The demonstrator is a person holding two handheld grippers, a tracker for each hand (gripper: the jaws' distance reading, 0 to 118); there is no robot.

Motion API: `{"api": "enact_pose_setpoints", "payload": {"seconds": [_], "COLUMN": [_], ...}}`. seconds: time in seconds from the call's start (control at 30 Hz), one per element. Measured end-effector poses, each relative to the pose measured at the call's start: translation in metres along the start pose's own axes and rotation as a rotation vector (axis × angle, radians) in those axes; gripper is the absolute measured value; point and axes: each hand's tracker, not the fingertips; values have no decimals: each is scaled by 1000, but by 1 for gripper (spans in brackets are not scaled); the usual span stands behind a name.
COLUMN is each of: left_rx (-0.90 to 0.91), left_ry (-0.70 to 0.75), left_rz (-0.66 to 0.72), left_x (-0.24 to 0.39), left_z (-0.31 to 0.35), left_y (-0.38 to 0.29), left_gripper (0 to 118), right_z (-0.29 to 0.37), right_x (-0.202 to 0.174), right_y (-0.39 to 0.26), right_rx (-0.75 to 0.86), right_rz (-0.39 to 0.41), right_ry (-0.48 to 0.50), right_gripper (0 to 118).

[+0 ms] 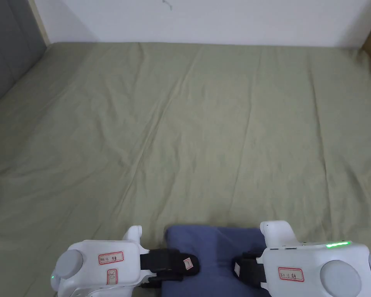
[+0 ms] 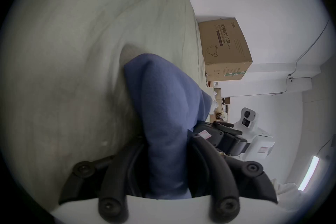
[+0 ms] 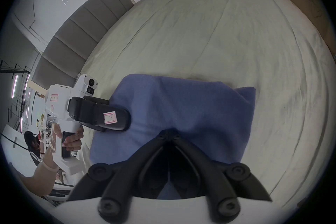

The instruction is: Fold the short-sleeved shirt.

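- Left side first: the left gripper (image 1: pixel 188 267) is at the shirt's left edge, and from its own camera the jaws are pinching a thick wad of the blue short-sleeved shirt (image 2: pixel 163 118) between them.
- The shirt sits at the near edge of the green bed sheet (image 1: pixel 204 127), already a compact folded bundle, so I'd say we're on the last fold or the final tidy-up.
- On the shirt's right edge, the right gripper (image 1: pixel 238 268) has its jaws pressed together on the cloth, tips meeting at a pucker in the fabric (image 3: pixel 169 134).
- Next move, my guess: both ends need to go together and level, or the bundle sags and the layers slide apart.
- Count: one shirt, two grippers, one sheet, plus one cardboard box (image 2: pixel 225 49) past the shirt's far right.
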Motion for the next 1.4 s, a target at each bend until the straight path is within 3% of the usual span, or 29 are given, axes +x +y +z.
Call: {"api": "enact_pose_setpoints", "payload": {"seconds": [0.3,0.63,0.87,1.1,1.13,1.23,1.27,1.4], "left_rx": [-18,67,69,115,121,181,204,265], "left_ry": [61,458,866,993,986,1016,992,964], "left_rz": [-105,-192,-168,-159,-141,-114,-109,-105], "left_x": [15,-11,-41,-59,-60,-57,-55,-31], "left_z": [38,195,291,330,330,332,335,341], "left_y": [28,96,140,147,145,136,133,118], "left_gripper": [25,24,24,24,26,90,103,101], "right_z": [23,21,13,8,8,9,9,16], "right_x": [-16,-15,-5,2,1,-1,-3,-3], "right_y": [3,15,16,17,17,16,14,10], "right_rx": [50,71,58,55,53,49,48,50], "right_rz": [11,-15,-78,-104,-109,-99,-89,-75], "right_ry": [35,46,29,9,10,27,30,14], "right_gripper": [0,0,0,0,0,0,0,0]}}
